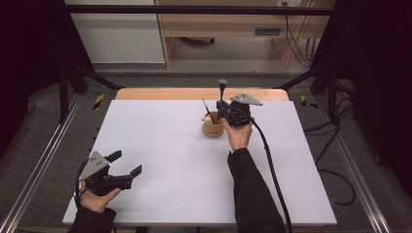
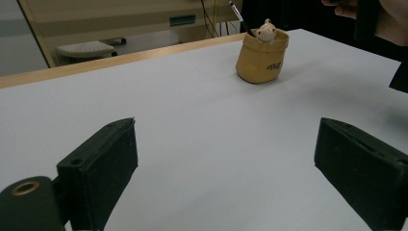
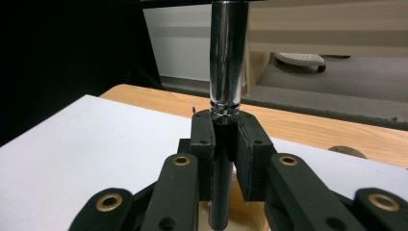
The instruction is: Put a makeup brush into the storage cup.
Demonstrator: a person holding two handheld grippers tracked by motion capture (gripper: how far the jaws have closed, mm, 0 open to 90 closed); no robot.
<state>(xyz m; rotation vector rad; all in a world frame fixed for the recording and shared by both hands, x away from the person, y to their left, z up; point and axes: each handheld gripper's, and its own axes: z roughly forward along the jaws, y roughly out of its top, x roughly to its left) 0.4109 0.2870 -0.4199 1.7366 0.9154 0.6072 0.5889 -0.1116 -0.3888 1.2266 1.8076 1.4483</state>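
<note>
Our right gripper (image 3: 225, 144) has its jaws closed around a slim, upright tool (image 3: 226, 62). It has a polished metal barrel above the fingers and a darker shaft running down between them, perhaps a pen or brush. Directly beneath the pads sits the small tan pot (image 1: 212, 127), with a little figure (image 2: 265, 32) and a thin dark stick (image 2: 239, 18) already poking from its mouth.

We judge the tool stiff and light, but that chromed barrel looks slick. The grip sits just below the ringed collar, where the matte shaft should give the pads better purchase than the shiny part. The pot looks small and easy to tip, so any sideways nudge from the shaft could shift it.

Our left gripper (image 1: 125, 164) rests well apart from the pot, jaws spread wide with nothing between them, hovering near the white tabletop (image 1: 160, 160).
</note>
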